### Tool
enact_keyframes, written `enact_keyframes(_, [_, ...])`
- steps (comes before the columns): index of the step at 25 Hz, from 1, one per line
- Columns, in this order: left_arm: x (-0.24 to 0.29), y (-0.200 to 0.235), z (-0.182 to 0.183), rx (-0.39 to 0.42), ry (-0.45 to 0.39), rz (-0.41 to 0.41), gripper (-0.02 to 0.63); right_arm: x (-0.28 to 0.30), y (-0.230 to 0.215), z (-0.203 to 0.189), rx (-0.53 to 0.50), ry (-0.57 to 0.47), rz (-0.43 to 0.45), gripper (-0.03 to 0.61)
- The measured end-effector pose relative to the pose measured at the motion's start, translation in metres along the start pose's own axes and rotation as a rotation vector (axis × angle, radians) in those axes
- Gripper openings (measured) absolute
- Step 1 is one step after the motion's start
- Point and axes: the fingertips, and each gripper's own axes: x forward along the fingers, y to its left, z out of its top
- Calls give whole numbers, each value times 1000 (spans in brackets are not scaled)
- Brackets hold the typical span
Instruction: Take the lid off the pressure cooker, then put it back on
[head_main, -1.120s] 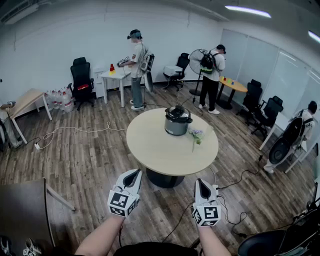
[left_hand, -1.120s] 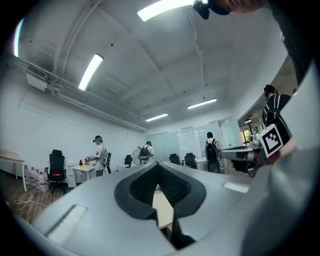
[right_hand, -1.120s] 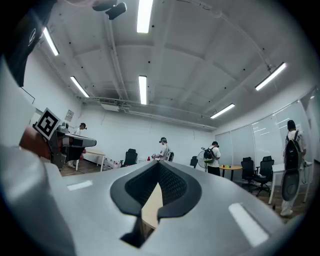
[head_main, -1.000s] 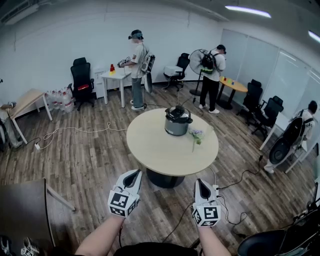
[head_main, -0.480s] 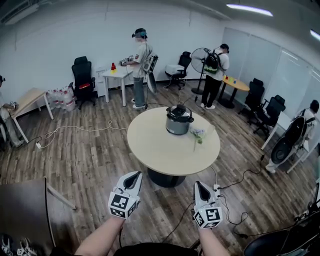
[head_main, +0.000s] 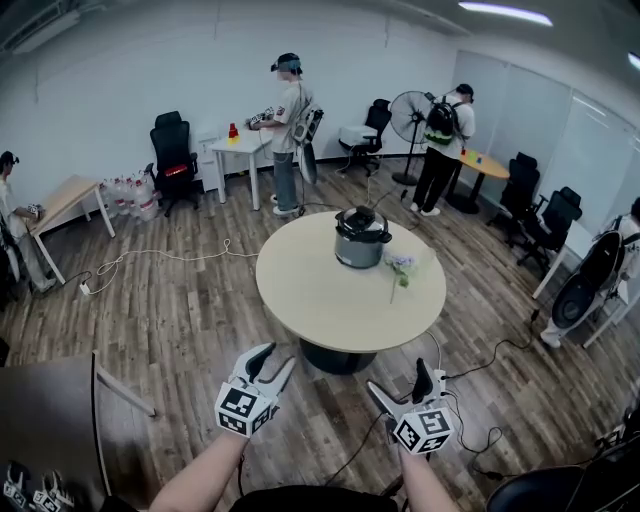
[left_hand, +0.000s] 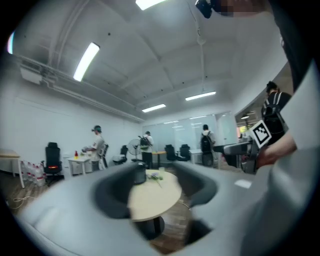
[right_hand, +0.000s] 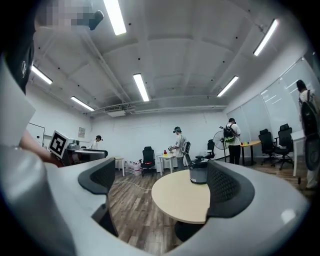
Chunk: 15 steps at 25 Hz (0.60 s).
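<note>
The grey pressure cooker (head_main: 359, 243) stands on the far side of the round beige table (head_main: 340, 300) with its black lid (head_main: 360, 224) on it. It also shows in the left gripper view (left_hand: 139, 174) and the right gripper view (right_hand: 198, 171). Both grippers hang over the wooden floor, well short of the table's near edge. My left gripper (head_main: 277, 360) (left_hand: 157, 192) has just been opening; its jaws stand slightly apart with nothing between them. My right gripper (head_main: 400, 383) (right_hand: 164, 182) has also just been opening and stands wide open and empty.
A small vase of flowers (head_main: 398, 268) stands on the table beside the cooker. Cables (head_main: 465, 425) trail across the floor at the right. A dark table (head_main: 50, 420) sits at the lower left. People stand at desks (head_main: 290, 125) along the far wall, with chairs and a fan (head_main: 408, 112).
Both grippers' jaws have gone from shut to apart, the right one much wider. Both hands have sunk a little, and the right gripper has rolled.
</note>
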Motion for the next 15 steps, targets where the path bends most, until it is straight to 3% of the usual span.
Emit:
enact_keyframes(1, [11, -7, -9, 1, 26, -20, 413, -1, -6, 0, 2, -3, 5, 571])
enact_keyframes(2, [19, -13, -17, 8, 43, -23, 586, -2, -13, -1, 3, -6, 10, 571])
enact_keyframes(9, [55, -35, -41, 57, 69, 14, 588, -2, -62, -9, 7, -37, 28, 568])
enact_keyframes(15, [105, -17, -51, 49, 80, 22, 589, 37, -98, -17, 17, -27, 25, 568])
